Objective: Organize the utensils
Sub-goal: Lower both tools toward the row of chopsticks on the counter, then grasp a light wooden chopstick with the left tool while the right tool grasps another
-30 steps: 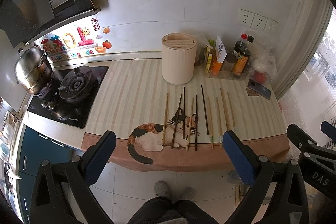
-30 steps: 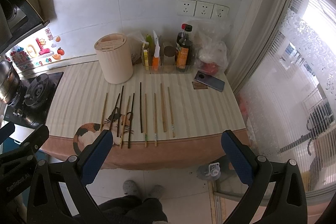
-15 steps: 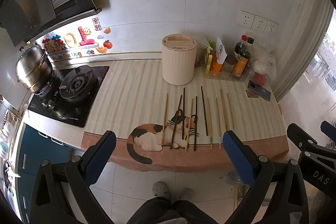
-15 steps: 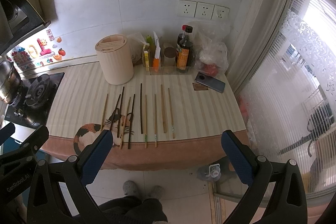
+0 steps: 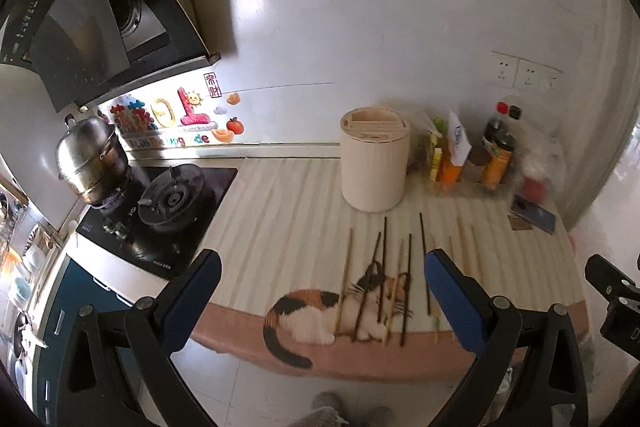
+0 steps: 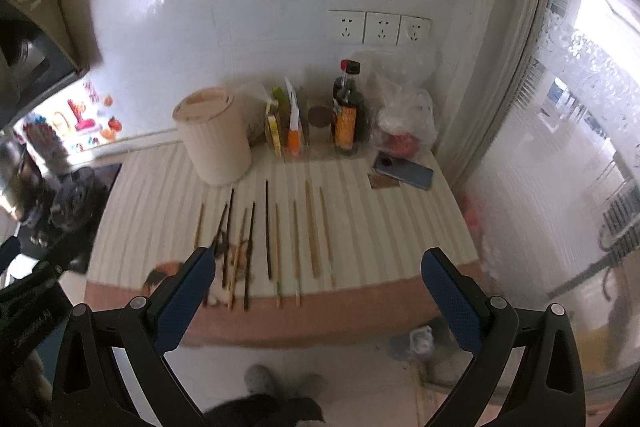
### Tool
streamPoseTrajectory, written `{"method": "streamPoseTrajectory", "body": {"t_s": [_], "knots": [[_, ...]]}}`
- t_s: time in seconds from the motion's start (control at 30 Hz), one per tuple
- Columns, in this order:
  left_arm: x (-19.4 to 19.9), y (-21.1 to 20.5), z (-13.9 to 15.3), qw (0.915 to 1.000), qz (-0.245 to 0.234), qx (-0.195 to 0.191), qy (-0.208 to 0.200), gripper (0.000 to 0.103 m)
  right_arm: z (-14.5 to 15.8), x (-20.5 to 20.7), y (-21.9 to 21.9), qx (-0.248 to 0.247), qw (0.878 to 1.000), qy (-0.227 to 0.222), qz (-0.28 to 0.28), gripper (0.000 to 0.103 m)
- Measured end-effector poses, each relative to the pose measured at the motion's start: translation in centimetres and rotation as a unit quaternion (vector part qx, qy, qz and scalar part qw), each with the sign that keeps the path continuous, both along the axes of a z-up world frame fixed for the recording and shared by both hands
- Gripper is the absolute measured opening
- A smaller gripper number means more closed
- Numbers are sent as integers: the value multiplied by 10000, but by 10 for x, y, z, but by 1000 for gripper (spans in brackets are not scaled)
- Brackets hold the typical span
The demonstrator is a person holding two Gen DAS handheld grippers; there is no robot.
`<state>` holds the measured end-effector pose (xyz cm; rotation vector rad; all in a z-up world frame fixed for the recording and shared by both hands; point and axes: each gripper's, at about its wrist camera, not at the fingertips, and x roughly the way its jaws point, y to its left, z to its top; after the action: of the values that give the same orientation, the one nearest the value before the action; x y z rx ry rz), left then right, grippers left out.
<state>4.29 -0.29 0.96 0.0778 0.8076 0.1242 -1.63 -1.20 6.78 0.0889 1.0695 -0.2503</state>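
Several chopsticks, dark and light wood, lie side by side on the striped counter mat. A cream cylindrical utensil holder with a slotted lid stands behind them. My left gripper is open and empty, held in front of the counter edge, short of the chopsticks. My right gripper is open and empty, also in front of the counter edge over the chopsticks' near ends.
A gas hob and steel pot stand to the left. Bottles and packets line the back wall, with a plastic bag and a phone at the right. A cat picture is on the mat's front.
Both grippers have moved forward and closer to the counter; the chopsticks and holder look larger. Nothing on the counter has moved.
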Motion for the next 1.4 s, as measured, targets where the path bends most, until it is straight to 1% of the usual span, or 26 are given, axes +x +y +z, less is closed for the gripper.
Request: {"method": "streamPoseTrajectory", "body": {"t_s": [0.07,0.2,0.27,0.33,0.37,0.4,0.43,0.5,0.57,0.6,0.67,0.73,0.77,0.8,0.83,0.9,0.93,0.97,1.0,1.07,1.13,1.2,1.23,1.27,1.33,1.4], "knots": [[9,4,-16,10000,40,37,-2,103,-16,12,-6,47,10000,-8,36,103],[43,19,-62,9990,221,116,367,103,-63,37,-9,203,9995,238,65,103],[65,29,-89,9975,286,103,634,103,-86,53,-6,301,9988,381,117,99],[81,36,-118,9951,283,96,942,103,-114,66,-1,321,9978,564,148,87],[94,41,-136,9923,245,75,1210,103,-129,74,0,386,9969,656,189,84],[104,45,-151,9898,212,50,1407,103,-143,81,2,473,9960,734,216,77],[117,50,-168,9861,192,8,1651,103,-160,90,2,559,9943,885,201,71],[135,57,-197,9780,150,-117,2076,102,-192,108,2,778,9904,1130,164,66],[153,60,-225,9700,81,-308,2409,95,-221,121,2,879,9867,1367,55,64],[161,61,-241,9654,46,-358,2581,88,-235,128,3,930,9851,1446,16,59],[171,60,-266,9570,-9,-444,2867,80,-259,139,2,1000,9817,1621,-31,53],[179,57,-290,9482,-108,-562,3124,67,-287,151,1,1080,9764,1867,-70,39],[181,56,-296,9459,-141,-575,3189,64,-300,157,2,1120,9738,1975,-83,35],[182,54,-304,9427,-205,-604,3274,57,-312,162,2,1141,9710,2099,-97,29],[183,53,-310,9404,-238,-610,3337,51,-324,166,2,1168,9677,2230,-100,28],[184,51,-321,9355,-304,-637,3462,46,-347,173,1,1236,9607,2485,-108,27],[183,51,-323,9345,-323,-651,3485,40,-355,176,1,1273,9579,2571,-106,27],[183,50,-325,9340,-343,-619,3502,40,-364,179,3,1312,9551,2654,-100,27],[182,48,-323,9365,-415,-561,3436,33,-369,181,4,1313,9537,2706,-93,27],[180,45,-322,9362,-563,-515,3430,26,-383,187,6,1257,9513,2814,-97,28],[179,43,-321,9366,-660,-468,3410,10,-397,191,10,1266,9468,2956,-102,28],[177,43,-320,9363,-723,-446,3409,6,-409,193,13,1202,9435,3085,-115,28],[179,46,-320,9365,-719,-438,3405,5,-415,196,17,1121,9423,3151,-115,25],[181,49,-320,9368,-706,-445,3398,5,-414,197,21,999,9455,3099,-96,23],[187,57,-319,9370,-649,-489,3397,5,-418,200,26,806,9448,3174,-106,9],[193,67,-316,9368,-589,-603,3396,5,-420,204,28,657,9460,3168,-173,8]]}}
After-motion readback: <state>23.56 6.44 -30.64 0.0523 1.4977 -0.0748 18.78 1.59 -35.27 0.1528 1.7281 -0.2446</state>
